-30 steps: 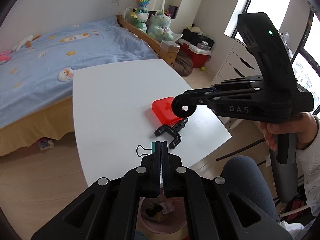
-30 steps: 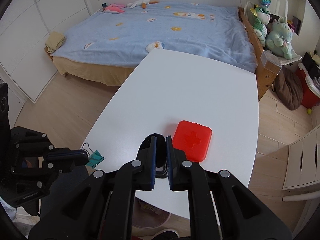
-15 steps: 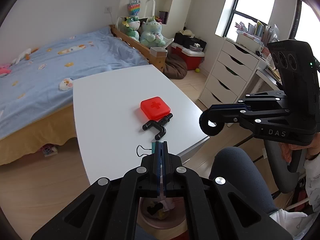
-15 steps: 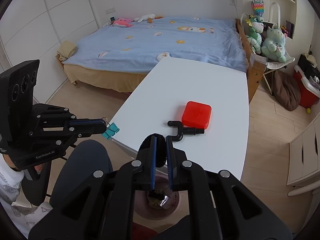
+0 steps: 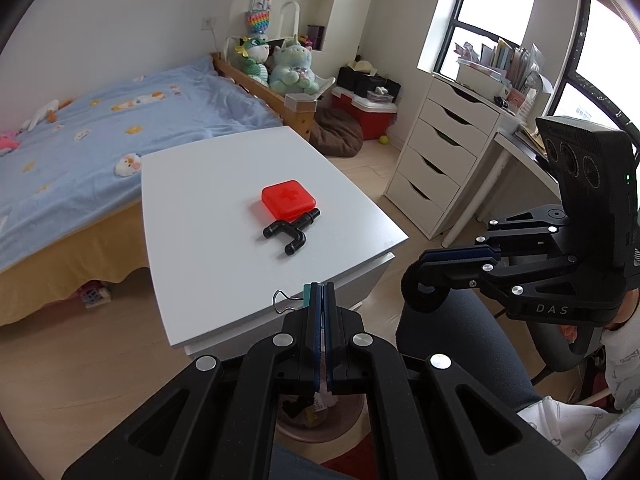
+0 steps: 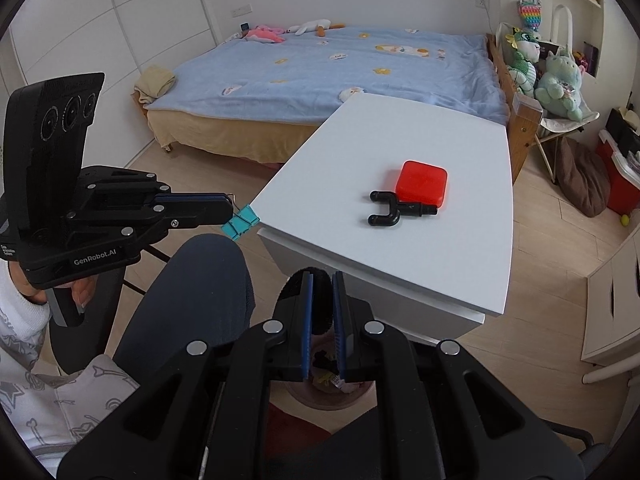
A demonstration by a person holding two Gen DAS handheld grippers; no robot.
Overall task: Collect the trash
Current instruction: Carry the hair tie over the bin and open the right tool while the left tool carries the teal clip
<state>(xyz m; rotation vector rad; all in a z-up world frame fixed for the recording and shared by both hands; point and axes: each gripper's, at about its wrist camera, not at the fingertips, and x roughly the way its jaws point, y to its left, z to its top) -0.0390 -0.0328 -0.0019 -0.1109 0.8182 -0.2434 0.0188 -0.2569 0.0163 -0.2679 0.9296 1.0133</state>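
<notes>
Left gripper (image 6: 228, 210): jaws closed on a teal binder clip (image 6: 240, 222); the clip hangs off the fingertips just beside the near corner of the white table (image 6: 400, 136), above the person's knee (image 6: 192, 280); one wire handle of the clip sticks out to the side in the left wrist view. Right gripper (image 6: 322, 280): jaws nearly together, clamped on a black ring (image 6: 318, 304); in the left wrist view the ring (image 5: 420, 294) curls under the fingertips, off the table edge and over the lap. On the table: a red case (image 5: 289, 198) with a cross on its lid; a black pipe fitting (image 5: 290, 232) touching the case's near edge; both well apart from either gripper. On the floor below both grippers, between the person's legs and the table: a pinkish bin (image 6: 328, 388), partly hidden by the gripper bodies; scraps lie inside, contents too obscured to identify. A hand (image 6: 78, 292) holds the left gripper's handle.
</notes>
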